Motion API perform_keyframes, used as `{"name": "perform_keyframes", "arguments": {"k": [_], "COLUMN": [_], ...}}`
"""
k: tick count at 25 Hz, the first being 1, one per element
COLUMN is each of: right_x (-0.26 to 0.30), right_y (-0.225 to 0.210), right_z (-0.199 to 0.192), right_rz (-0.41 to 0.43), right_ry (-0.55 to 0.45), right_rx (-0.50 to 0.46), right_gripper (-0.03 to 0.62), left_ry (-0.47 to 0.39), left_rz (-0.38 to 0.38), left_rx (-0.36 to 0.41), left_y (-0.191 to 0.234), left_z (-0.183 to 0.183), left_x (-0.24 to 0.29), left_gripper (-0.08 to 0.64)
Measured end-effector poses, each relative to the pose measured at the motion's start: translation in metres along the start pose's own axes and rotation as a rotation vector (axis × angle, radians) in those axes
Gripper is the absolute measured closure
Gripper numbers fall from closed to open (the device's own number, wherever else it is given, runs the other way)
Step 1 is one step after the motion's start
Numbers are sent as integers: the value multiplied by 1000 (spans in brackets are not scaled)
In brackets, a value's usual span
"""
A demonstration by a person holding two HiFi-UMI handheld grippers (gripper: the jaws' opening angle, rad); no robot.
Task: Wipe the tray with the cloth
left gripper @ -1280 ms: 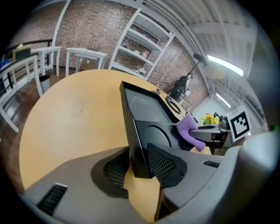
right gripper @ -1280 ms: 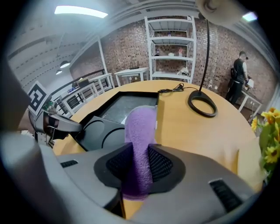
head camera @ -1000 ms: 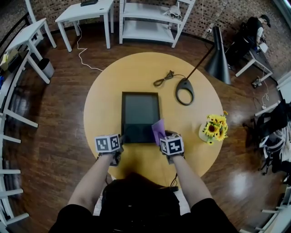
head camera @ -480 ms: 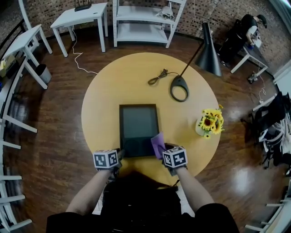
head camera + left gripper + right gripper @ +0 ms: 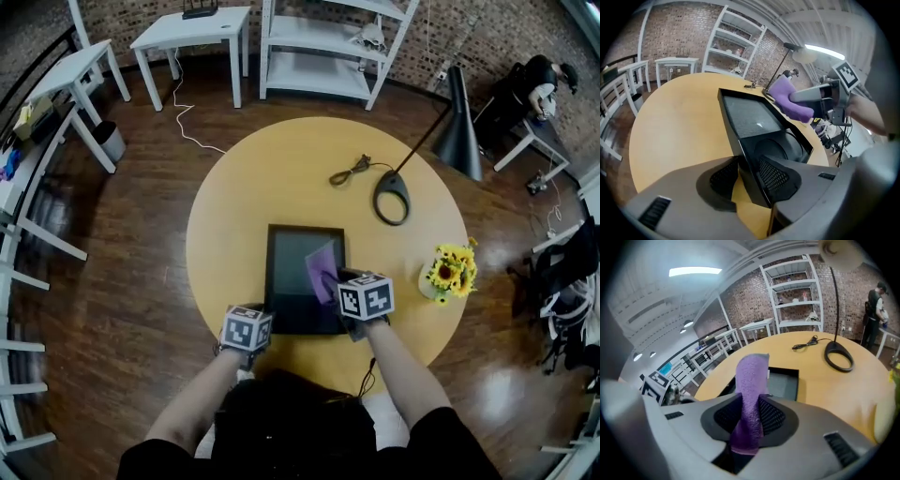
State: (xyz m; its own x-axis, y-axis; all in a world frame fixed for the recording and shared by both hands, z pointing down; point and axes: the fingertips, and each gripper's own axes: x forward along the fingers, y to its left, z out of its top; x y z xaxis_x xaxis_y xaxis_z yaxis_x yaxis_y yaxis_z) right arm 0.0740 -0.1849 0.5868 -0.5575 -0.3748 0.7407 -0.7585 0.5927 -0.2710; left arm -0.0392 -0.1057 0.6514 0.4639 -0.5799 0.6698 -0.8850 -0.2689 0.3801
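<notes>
Two grippers, my check: left gripper (image 5: 743,180) jaws just opening, tray (image 5: 291,253) corner between; right gripper (image 5: 747,420) jaws clamped on purple cloth (image 5: 752,376).

1. A round yellow table (image 5: 281,169) stood on a dark wooden floor (image 5: 131,234).
2. A black lamp's ring-shaped base (image 5: 389,180) lay on the table's far right part. Its thin stem slanted up to a black cone shade (image 5: 459,127).
3. A coiled dark cord (image 5: 352,172) lay just left of that base.
4. A pot of sunflowers (image 5: 448,270) stood near the table's right edge.
5. White shelving (image 5: 314,75) and a white side table (image 5: 192,28) stood before a brick wall (image 5: 487,33).
6. A person (image 5: 539,80) in dark clothes was at the far right.
</notes>
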Motion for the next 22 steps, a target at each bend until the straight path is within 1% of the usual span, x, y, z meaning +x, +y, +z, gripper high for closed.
{"name": "perform_keyframes", "arguments": {"k": [2,5,7,9,11,15,19,22], "right_x": [32,81,109,129,142,155,157,153], "right_y": [15,27,25,22,26,38,40,27], "right_z": [18,25,24,27,34,44,42,42], "right_rz": [34,43,13,-31,-63,-109,-119,-150], "right_ry": [25,105,157,183,197,236,215,211], "right_rx": [0,39,83,107,85,-10,-47,-69], "right_gripper": [492,491,491,492,491,492,495,495], "left_ry": [7,7,8,8,9,10,2,3], "left_rz": [2,-8,-14,-20,-22,-19,-35,-45], "left_rx": [-56,-133,-171,-187,-202,-204,-213,-259], "left_y": [2,4,4,3,2,5,5,8], "left_z": [0,1,-1,-4,-8,-15,-13,-14], "left_x": [-3,-7,-6,-5,-4,-4,-6,-7], "left_gripper": [430,433,433,433,431,434,434,434]}}
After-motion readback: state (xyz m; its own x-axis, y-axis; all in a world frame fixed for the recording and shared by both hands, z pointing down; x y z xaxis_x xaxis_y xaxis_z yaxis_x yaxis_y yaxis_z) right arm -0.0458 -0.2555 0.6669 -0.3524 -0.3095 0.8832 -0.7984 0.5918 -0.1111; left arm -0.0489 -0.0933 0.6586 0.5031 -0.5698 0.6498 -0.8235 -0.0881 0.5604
